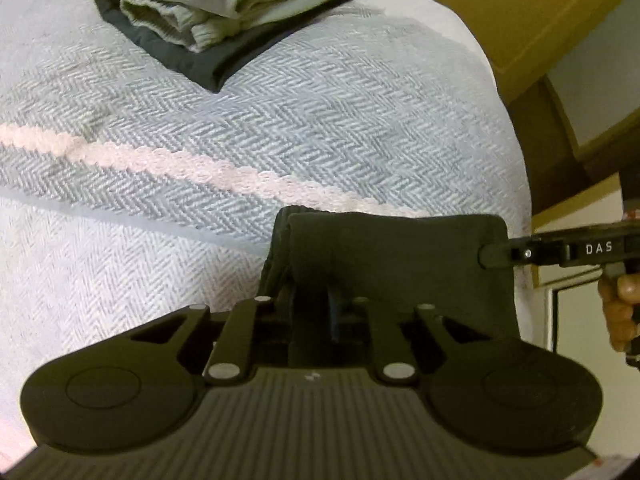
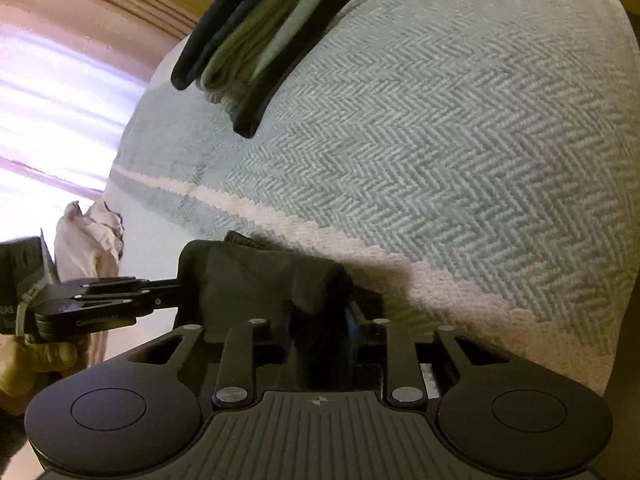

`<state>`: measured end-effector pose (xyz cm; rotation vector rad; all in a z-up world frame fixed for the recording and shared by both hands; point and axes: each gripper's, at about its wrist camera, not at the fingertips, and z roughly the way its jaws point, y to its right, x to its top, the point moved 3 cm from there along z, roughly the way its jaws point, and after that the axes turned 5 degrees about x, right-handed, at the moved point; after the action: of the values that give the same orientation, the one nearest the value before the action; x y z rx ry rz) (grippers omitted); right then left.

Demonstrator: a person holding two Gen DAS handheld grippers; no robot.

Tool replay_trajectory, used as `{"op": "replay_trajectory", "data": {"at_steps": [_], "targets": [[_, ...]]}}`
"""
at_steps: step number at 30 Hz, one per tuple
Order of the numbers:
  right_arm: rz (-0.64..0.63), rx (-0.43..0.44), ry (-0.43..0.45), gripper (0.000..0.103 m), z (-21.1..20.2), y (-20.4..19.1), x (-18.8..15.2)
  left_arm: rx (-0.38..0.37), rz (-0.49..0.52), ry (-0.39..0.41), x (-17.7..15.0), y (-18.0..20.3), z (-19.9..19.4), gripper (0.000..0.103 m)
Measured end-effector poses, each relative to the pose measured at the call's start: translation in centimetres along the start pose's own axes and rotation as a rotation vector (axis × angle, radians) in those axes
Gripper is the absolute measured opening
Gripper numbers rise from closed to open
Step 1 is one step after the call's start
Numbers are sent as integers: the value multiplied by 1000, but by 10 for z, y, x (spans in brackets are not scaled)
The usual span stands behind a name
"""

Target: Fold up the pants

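Note:
Dark folded pants (image 1: 400, 252) hang in a small bundle just above the bed, held between both grippers. In the left wrist view my left gripper (image 1: 320, 304) is shut on the bundle's near edge, its fingertips buried in the cloth. My right gripper (image 1: 487, 256) comes in from the right and pinches the pants' right edge. In the right wrist view the same pants (image 2: 256, 276) drape over my right gripper (image 2: 320, 324), which is shut on them. There the left gripper (image 2: 178, 292) clamps their left edge.
A stack of folded clothes (image 1: 224, 12) lies at the far end of the herringbone blanket (image 1: 320, 128), which has a pale lace stripe (image 1: 160, 156). Wooden furniture (image 1: 520, 20) stands past the bed's right edge. A crumpled pale cloth (image 2: 88, 240) lies left of the bed.

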<state>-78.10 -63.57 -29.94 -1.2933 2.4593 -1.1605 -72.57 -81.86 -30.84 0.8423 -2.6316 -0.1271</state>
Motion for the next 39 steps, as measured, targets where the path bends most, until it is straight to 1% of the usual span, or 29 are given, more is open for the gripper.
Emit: {"op": "replay_trajectory", "data": {"at_steps": [2, 3, 4, 5, 7, 8, 9, 10, 12, 13, 16, 17, 18, 19, 20, 22, 24, 26, 27, 28, 29, 31, 33, 35, 36, 37, 38, 39], "targets": [[-15, -11, 11, 29, -11, -2, -1, 1, 12, 10, 0, -4, -9, 23], [-32, -27, 23, 30, -18, -6, -3, 3, 20, 12, 0, -7, -15, 24], [-53, -41, 42, 30, -26, -10, -4, 5, 23, 15, 0, -11, -22, 24], [-78, -48, 63, 30, -35, -17, -5, 20, 25, 19, -1, -14, -31, 21], [-163, -56, 105, 30, -51, -32, -9, 35, 26, 29, -3, -23, -49, 20], [-207, -48, 118, 30, -56, -41, -13, 27, 21, 35, -5, -25, -55, 20], [-246, -23, 119, 30, -59, -51, -18, 13, 20, 42, -8, -26, -61, 20], [-263, 0, 107, 30, -57, -57, -22, -10, 21, 39, -12, -26, -67, 20], [-300, 44, 46, 30, -41, -67, -30, -58, 34, 15, -21, -19, -66, 21], [-320, 45, 19, 30, -31, -69, -34, -67, 50, 2, -28, -13, -61, 21], [-351, 15, -65, 29, 7, -62, -37, -75, 36, -53, -48, -7, -33, 21], [-349, 2, -72, 29, 15, -57, -35, -69, 25, -68, -53, -9, -22, 21], [-349, 1, -84, 29, 22, -51, -32, -57, 15, -83, -58, -12, -12, 24], [-348, 6, -95, 29, 26, -46, -29, -44, 12, -83, -62, -16, -5, 24], [-344, 13, -103, 29, 29, -43, -25, -50, 2, -79, -64, -20, -1, 25], [-363, 7, -124, 29, 27, -46, -21, -62, -36, -72, -65, -28, -7, 26], [-414, -22, -126, 29, 22, -56, -19, -24, -21, -56, -70, -33, -26, 25], [-447, -48, -140, 29, 16, -64, -20, 22, -24, -55, -82, -41, -49, 21], [-464, -55, -146, 29, 16, -70, -22, 37, -38, -51, -91, -44, -63, 21], [-483, -44, -153, 29, 17, -76, -24, 35, -57, -48, -99, -46, -73, 21], [-505, -21, -170, 29, 19, -83, -28, 24, -87, -46, -111, -46, -84, 21], [-551, 24, -222, 29, 32, -96, -36, -13, -135, -49, -132, -39, -93, 21], [-588, 44, -276, 29, 54, -102, -42, -36, -169, -64, -154, -28, -87, 22], [-608, 25, -310, 29, 75, -99, -42, -6, -212, -69, -171, -23, -72, 22], [-599, 32, -312, 29, 82, -96, -36, 10, -232, -55, -177, -24, -66, 22], [-584, 41, -306, 28, 83, -93, -29, 34, -257, -44, -182, -30, -60, 19], [-561, 46, -295, 26, 83, -89, -22, 45, -289, -37, -184, -36, -55, 14], [-538, 48, -285, 22, 82, -85, -14, 41, -325, -27, -186, -44, -51, 14]]}}
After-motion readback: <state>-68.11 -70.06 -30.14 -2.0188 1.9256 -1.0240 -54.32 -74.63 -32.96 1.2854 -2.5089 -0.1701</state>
